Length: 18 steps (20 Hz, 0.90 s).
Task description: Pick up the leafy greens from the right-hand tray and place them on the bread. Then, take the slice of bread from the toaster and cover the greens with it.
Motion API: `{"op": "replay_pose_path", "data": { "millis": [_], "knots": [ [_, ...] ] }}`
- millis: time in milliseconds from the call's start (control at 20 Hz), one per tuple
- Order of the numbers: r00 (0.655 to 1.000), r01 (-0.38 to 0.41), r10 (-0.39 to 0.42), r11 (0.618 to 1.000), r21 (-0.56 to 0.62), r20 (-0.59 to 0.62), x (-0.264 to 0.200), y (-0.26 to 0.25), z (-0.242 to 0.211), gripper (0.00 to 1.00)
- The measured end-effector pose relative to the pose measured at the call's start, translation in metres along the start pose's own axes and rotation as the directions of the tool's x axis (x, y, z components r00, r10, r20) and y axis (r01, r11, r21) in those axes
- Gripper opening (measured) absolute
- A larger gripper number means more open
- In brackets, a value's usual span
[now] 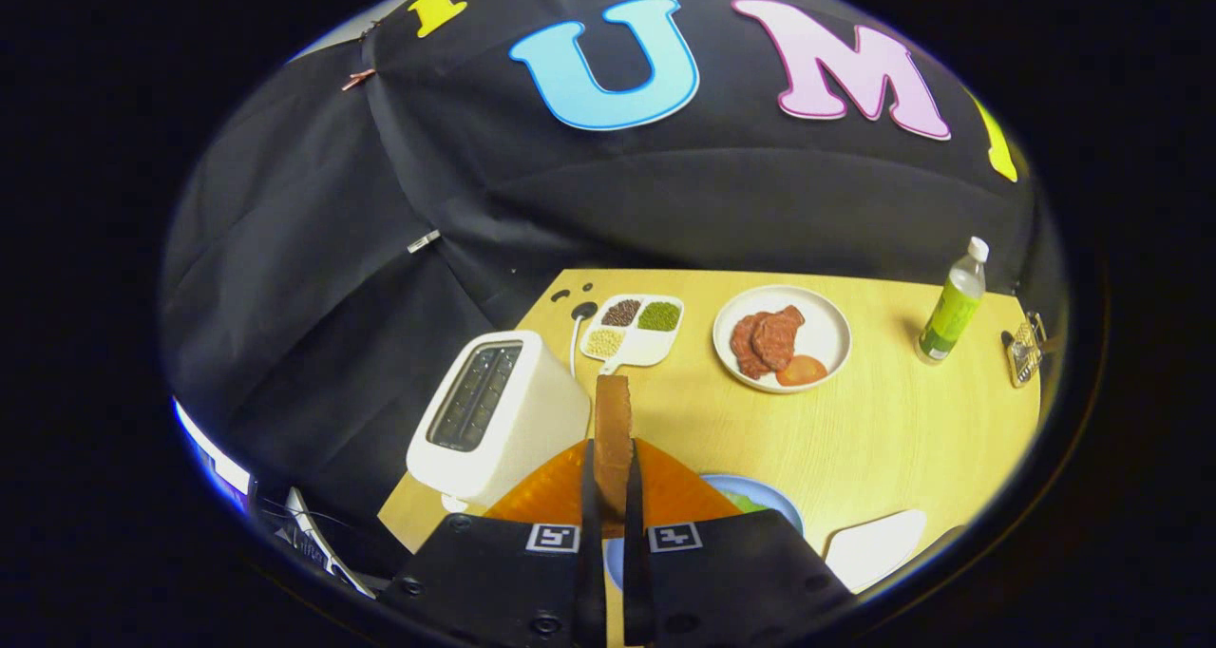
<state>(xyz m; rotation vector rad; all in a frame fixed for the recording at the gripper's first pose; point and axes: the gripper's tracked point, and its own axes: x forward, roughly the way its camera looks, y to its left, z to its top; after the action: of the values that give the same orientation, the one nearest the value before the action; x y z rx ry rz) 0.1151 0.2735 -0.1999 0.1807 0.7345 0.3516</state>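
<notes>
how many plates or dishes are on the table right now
4. A sectioned dish with grains beyond the toaster; a white plate with meat beside it; a blue plate under the gripper, which grips the bread slice; a white dish partly hidden.

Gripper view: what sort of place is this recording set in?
Likely a staged kitchen tabletop in a booth: a wooden table carrying a toaster and plate of meat, while the gripper holds a bread slice.

no readable text; bottle (953, 306) label too small, claw (613, 496) bears coded square markers only.
</notes>
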Motion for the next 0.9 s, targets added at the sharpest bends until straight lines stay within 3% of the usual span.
{"op": "replay_pose_path", "data": {
  "millis": [600,900],
  "knots": [
    [0.990,0.008,0.009,0.992,0.122,-0.139,0.023,-0.055,-0.098,0.11],
    [0.993,0.022,-0.003,0.987,0.159,-0.122,0.022,-0.080,-0.106,0.11]
  ]
}}
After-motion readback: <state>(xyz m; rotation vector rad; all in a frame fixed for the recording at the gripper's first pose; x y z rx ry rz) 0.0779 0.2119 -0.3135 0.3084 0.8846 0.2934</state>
